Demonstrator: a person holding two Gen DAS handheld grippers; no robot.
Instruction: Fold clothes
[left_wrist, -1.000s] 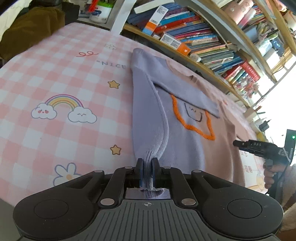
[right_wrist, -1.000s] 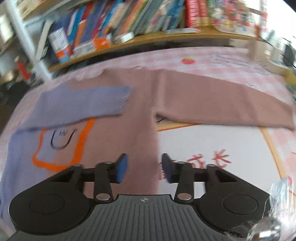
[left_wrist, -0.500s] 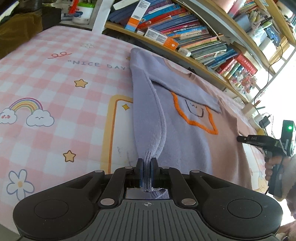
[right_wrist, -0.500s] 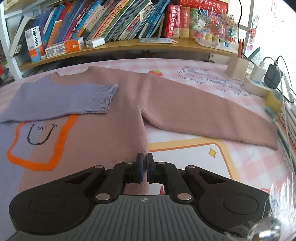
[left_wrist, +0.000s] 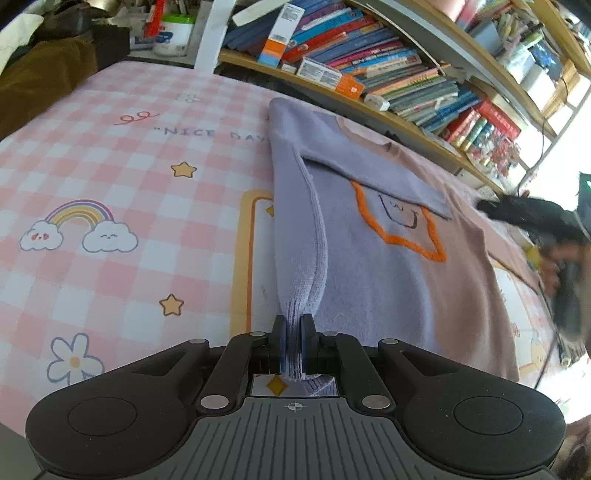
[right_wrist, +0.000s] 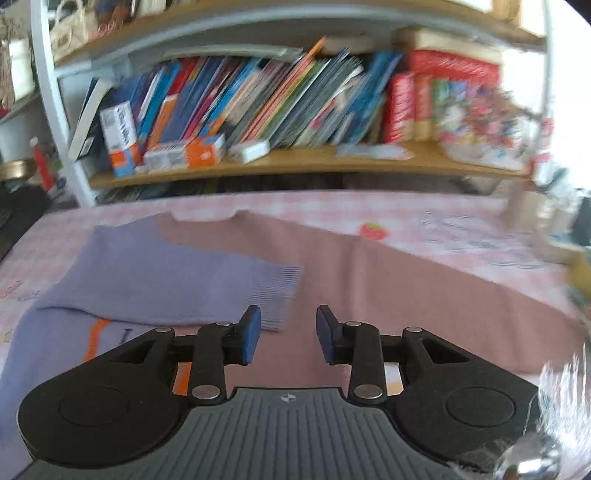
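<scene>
Left wrist view shows the left gripper (left_wrist: 293, 341) pinched tight on the ribbed hem of the lilac-and-mauve sweater (left_wrist: 388, 280), lifting its edge off the pink checked cloth (left_wrist: 110, 177) near the front edge. Right gripper (right_wrist: 289, 332) hangs above the sweater's middle, jaws opening, nothing between them.
</scene>
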